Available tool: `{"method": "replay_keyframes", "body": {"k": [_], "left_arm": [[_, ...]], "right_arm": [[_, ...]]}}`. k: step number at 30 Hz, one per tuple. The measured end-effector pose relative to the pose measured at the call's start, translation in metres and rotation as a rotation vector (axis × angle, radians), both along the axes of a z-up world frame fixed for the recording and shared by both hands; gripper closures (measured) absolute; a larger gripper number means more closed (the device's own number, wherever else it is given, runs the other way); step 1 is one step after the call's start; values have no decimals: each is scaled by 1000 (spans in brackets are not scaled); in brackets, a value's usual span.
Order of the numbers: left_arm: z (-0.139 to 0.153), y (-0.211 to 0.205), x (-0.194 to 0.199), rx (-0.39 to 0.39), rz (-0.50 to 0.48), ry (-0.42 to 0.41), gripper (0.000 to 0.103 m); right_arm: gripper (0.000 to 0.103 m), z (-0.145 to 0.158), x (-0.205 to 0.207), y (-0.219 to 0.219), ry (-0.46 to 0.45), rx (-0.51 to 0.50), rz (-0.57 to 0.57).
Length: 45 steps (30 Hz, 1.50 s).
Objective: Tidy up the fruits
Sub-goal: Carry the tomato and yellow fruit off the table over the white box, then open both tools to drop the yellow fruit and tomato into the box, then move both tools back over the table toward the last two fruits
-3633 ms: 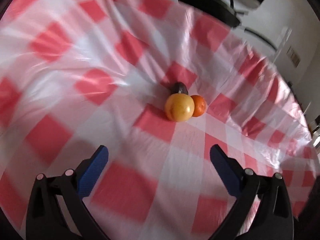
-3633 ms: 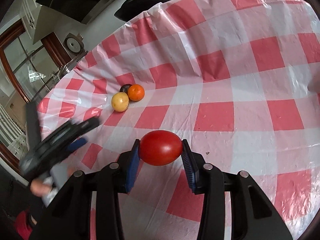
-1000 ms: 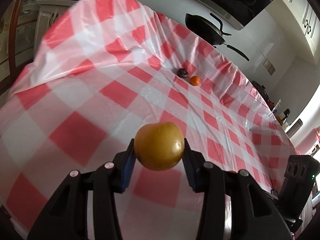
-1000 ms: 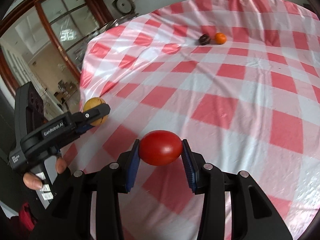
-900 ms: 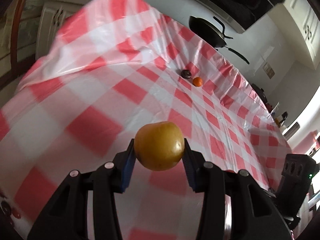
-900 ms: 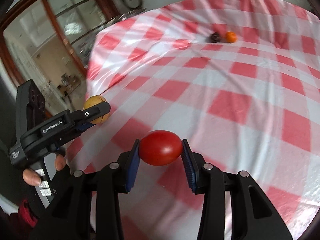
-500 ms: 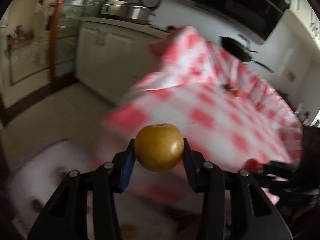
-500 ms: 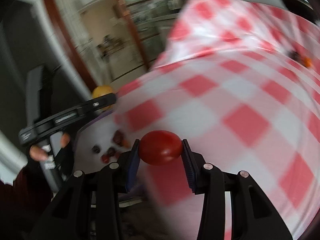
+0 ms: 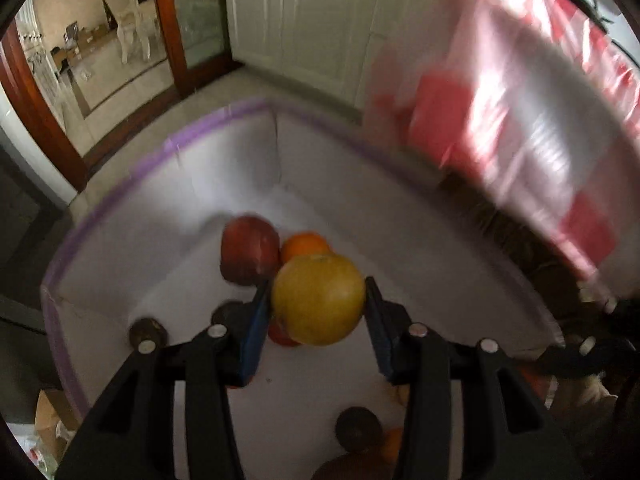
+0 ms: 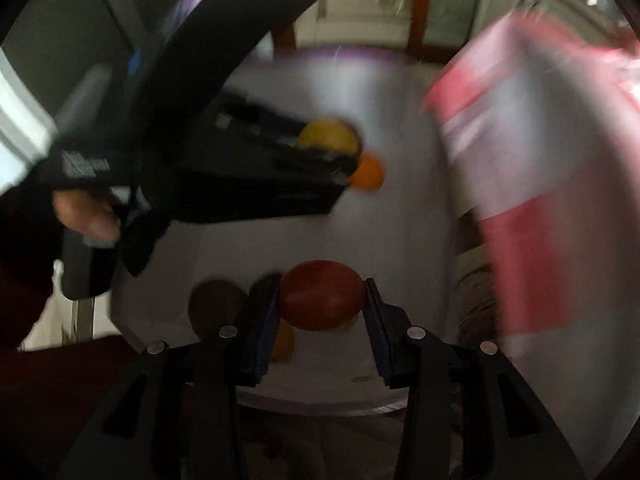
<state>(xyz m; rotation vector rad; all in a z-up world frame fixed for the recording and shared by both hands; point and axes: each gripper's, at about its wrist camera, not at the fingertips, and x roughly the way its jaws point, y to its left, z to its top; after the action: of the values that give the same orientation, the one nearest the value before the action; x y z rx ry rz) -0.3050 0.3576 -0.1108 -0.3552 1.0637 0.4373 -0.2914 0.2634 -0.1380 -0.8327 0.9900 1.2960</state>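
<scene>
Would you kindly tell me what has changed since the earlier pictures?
The left hand-held gripper, open over the table earlier, took the yellow fruit from beside the orange. Both hand-held grippers then swung off the checkered tablecloth to above the white bin of fruit. The right hand-held gripper holds the red fruit throughout.

no readable text, white lettering on the left hand-held gripper (image 10: 316,160) body blurred beyond reading, no labels, numbers or signs elsewhere

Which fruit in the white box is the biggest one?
The dark red apple, lying against the small orange. It is clearly bigger than the orange and the dark little fruits nearby.
</scene>
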Motion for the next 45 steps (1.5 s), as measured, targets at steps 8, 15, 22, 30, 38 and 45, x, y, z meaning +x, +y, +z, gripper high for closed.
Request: {"method": "replay_keyframes", "body": {"k": [8, 15, 22, 30, 38, 45], "left_arm": [[-26, 3, 6, 28, -17, 53, 59], [-24, -16, 13, 38, -67, 46, 59], [-16, -22, 19, 73, -84, 54, 42], [29, -20, 19, 217, -48, 24, 24], [141, -53, 31, 457, 59, -275, 1], [210, -138, 97, 325, -148, -519, 1]], "right_arm": [[62, -37, -16, 15, -6, -111, 78], [61, -42, -14, 11, -2, -123, 67], [42, -27, -12, 3, -1, -59, 45], [41, 39, -4, -27, -6, 149, 28], [20, 145, 44, -110, 35, 524, -160], [16, 182, 107, -218, -114, 688, -458]]}}
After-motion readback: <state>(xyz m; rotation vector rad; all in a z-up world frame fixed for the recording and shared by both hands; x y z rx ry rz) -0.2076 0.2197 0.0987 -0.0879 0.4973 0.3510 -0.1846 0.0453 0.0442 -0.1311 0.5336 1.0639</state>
